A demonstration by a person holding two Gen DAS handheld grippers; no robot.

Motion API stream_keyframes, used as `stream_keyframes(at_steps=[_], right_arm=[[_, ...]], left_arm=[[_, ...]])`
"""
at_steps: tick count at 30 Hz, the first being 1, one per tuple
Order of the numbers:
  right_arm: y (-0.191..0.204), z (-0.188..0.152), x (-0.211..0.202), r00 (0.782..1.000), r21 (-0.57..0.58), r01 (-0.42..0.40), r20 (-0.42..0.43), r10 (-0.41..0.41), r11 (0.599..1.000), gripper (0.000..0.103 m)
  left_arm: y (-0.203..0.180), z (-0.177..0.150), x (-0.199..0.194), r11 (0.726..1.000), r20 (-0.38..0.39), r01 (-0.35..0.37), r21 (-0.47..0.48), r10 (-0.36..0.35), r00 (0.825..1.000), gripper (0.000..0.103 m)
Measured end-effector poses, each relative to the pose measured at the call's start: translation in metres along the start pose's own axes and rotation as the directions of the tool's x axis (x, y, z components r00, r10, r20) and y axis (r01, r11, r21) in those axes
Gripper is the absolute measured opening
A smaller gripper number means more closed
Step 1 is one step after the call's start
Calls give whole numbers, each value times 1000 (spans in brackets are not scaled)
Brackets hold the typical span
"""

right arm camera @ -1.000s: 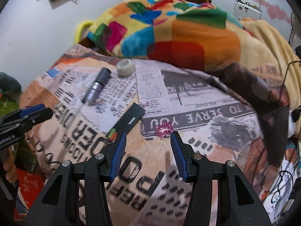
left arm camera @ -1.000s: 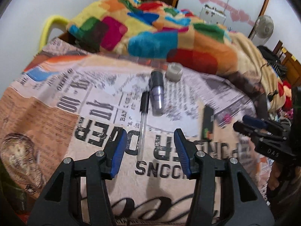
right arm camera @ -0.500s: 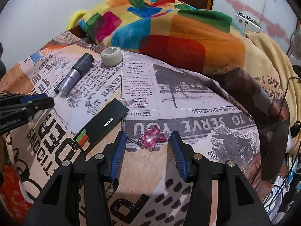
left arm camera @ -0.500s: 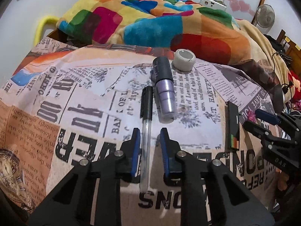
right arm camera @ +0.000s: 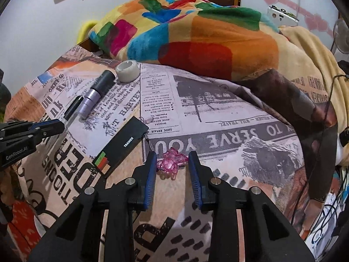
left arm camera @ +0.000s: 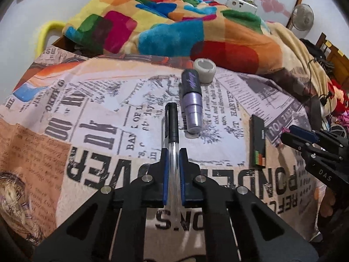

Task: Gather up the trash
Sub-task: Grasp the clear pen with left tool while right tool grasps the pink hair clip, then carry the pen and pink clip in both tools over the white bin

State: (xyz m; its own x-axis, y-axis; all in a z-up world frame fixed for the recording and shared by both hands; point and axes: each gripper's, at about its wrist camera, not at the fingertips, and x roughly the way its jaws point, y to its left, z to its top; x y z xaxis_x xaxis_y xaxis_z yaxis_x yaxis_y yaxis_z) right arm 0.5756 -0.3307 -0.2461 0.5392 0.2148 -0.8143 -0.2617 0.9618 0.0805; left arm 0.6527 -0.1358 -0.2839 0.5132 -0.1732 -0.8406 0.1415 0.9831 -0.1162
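Note:
A pen [left arm camera: 172, 122] with a black cap and a clear barrel lies on the newspaper-print bedspread [left arm camera: 91, 144]. My left gripper [left arm camera: 173, 152] is shut on its barrel; it also shows as the left gripper [right arm camera: 54, 126] at the left edge of the right wrist view. A pink plastic charm [right arm camera: 171, 162] lies between the fingers of my right gripper [right arm camera: 172, 156]. Its jaws are closing, with the pads just short of squeezing the charm. A thin cord runs from the charm to a black card [right arm camera: 124, 144] marked TRAINER.
A black-and-purple tube [left arm camera: 192, 100] and a roll of tape [left arm camera: 205, 69] lie just beyond the pen. A heaped multicoloured blanket [left arm camera: 165, 28] bounds the far side. The black card [left arm camera: 258, 142] lies between the two grippers. Cables [right arm camera: 327, 100] hang at the right.
The left jaws went from wide apart to shut on the pen's barrel. The right gripper came up around the pink charm and its jaws narrowed.

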Motion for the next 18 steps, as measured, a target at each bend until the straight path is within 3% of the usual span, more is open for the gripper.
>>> stream_keyframes(at_steps=[18], right_arm=[[35, 28, -122, 984, -49, -21, 173, 29, 999, 27]], left_arm=[[-4, -6, -166, 999, 182, -13, -45, 21, 983, 7]])
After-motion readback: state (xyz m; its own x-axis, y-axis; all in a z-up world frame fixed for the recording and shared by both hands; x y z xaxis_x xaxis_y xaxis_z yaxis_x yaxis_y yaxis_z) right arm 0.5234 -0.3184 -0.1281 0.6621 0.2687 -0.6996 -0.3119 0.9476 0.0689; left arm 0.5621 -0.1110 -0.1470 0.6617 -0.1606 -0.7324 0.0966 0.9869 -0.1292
